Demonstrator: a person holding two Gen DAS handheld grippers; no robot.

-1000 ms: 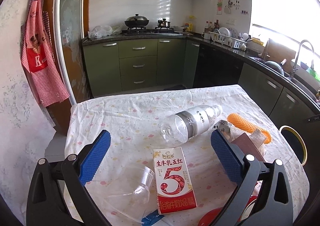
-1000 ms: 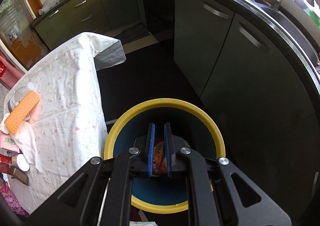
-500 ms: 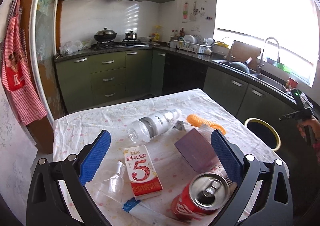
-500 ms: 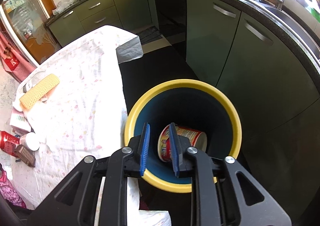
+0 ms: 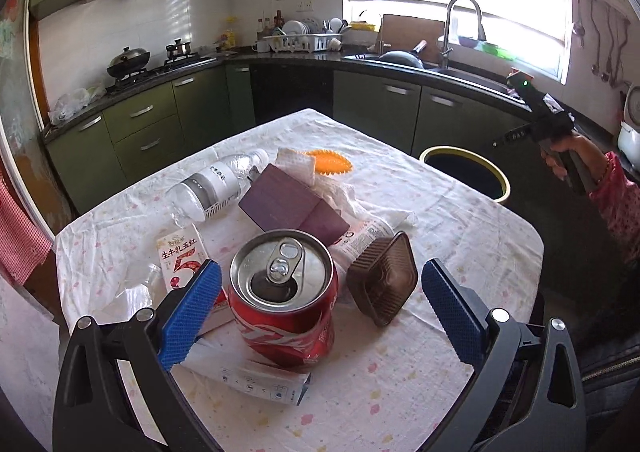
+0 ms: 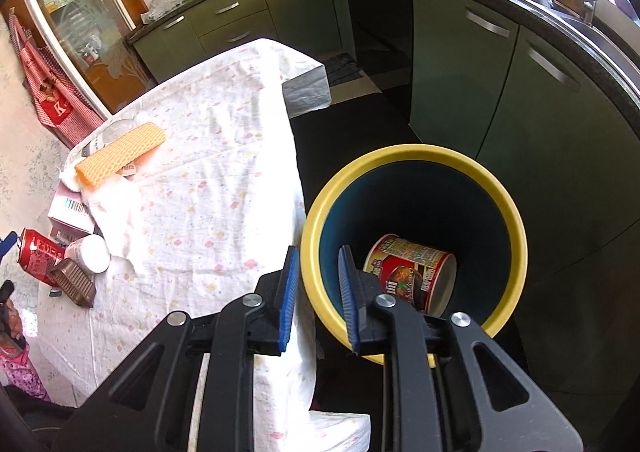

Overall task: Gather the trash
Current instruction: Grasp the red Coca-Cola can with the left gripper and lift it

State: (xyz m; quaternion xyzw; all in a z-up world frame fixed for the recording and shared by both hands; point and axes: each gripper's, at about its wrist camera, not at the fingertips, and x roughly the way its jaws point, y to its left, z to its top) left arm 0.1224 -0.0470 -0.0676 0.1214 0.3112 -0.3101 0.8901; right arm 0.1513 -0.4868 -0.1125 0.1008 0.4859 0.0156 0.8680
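My left gripper (image 5: 318,312) is open, its blue pads on either side of an upright red soda can (image 5: 284,296) on the table. A brown plastic tray (image 5: 383,279), a milk carton (image 5: 182,258), a clear bottle (image 5: 214,185), a purple box (image 5: 288,207) and an orange mesh sleeve (image 5: 332,163) lie around it. My right gripper (image 6: 314,288) is open and empty over the near rim of the yellow bin (image 6: 412,155), which holds a red noodle cup (image 6: 412,272). The bin also shows in the left wrist view (image 5: 466,171).
The table wears a white flowered cloth (image 6: 224,187). Green cabinets (image 6: 480,91) and a dark counter run close behind the bin. A sink with tap (image 5: 460,31) is at the back right. The right hand and gripper handle (image 5: 560,139) show beyond the bin.
My left gripper has come down and forward around the soda can. My right gripper let go of the noodle cup into the bin, opened and drew back to the rim.
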